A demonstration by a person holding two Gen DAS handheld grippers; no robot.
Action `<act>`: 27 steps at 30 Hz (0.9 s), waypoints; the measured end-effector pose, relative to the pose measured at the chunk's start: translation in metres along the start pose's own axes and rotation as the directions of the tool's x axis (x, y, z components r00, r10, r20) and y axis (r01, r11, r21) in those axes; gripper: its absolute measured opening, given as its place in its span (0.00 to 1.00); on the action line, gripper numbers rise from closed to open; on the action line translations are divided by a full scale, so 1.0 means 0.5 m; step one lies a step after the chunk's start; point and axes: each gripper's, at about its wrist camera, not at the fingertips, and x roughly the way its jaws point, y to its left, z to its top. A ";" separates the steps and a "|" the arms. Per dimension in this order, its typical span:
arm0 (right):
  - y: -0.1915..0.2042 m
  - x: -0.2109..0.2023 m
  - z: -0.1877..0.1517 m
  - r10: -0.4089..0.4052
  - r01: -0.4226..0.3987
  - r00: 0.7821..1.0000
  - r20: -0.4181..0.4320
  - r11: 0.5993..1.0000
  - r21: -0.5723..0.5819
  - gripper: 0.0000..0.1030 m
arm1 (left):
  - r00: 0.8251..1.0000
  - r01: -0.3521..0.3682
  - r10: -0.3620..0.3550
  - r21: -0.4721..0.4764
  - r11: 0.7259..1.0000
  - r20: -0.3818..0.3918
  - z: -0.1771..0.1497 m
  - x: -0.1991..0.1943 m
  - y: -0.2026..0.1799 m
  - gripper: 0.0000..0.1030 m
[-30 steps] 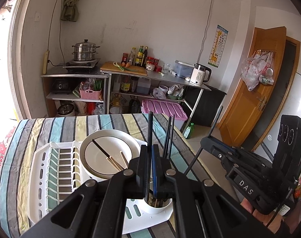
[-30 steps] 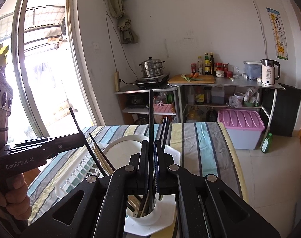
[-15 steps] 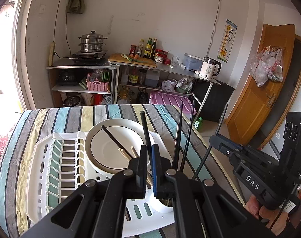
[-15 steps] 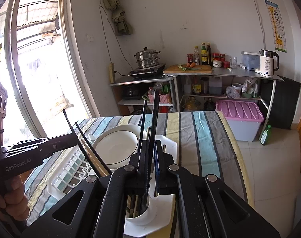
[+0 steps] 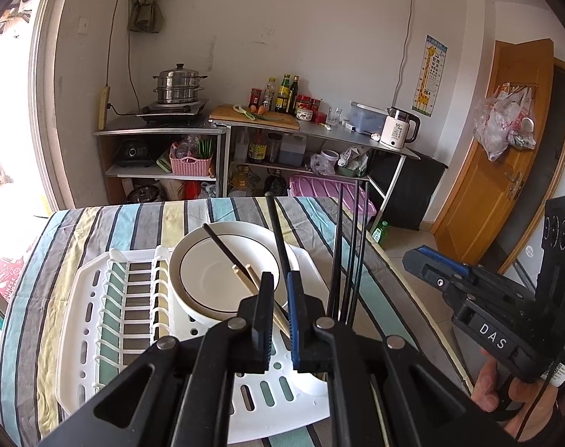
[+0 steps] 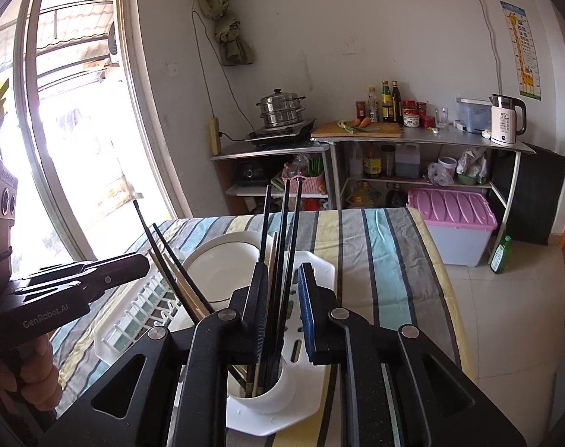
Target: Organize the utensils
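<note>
Half a second ago each tool was pinched on a black chopstick; now both have let go. The left tool [image 5: 279, 311] stands with its jaws spread, and the black chopstick [image 5: 277, 232] that leans up past them looks free, though its lower end is hidden, so I cannot be sure. The right tool [image 6: 282, 298] is spread too, with the chopsticks [image 6: 282, 231] upright between its jaws and seated in the white utensil cup [image 6: 267, 395] at the corner of the dish rack [image 5: 107, 320].

That delivery reads as done; one black chopstick [image 5: 220, 243] and pale ones remain across the white plate [image 5: 193, 257].

The cup sits near the desk [image 6: 387, 246] edge on the right, so withdrawal is safest straight up and back; open floor lies beyond.
</note>
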 end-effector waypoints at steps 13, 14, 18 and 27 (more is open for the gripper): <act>0.043 -0.135 -0.077 0.009 -0.007 0.998 0.064 1.000 -0.025 0.27 | 0.996 -0.045 0.045 -0.001 0.999 0.075 -0.101 -0.114 -0.011 0.21; 0.048 -0.150 -0.088 0.008 -0.006 0.998 0.067 1.000 -0.031 0.28 | 0.996 -0.048 0.048 0.001 0.999 0.080 -0.116 -0.126 -0.013 0.22; 0.071 -0.208 -0.138 -0.003 0.007 0.997 0.077 0.999 -0.050 0.28 | 0.993 -0.061 0.060 0.004 0.998 0.098 -0.170 -0.171 -0.026 0.25; 0.116 -0.327 -0.258 -0.017 0.025 0.995 0.101 0.997 -0.073 0.28 | 0.988 -0.105 0.103 0.004 0.995 0.117 -0.303 -0.260 -0.048 0.29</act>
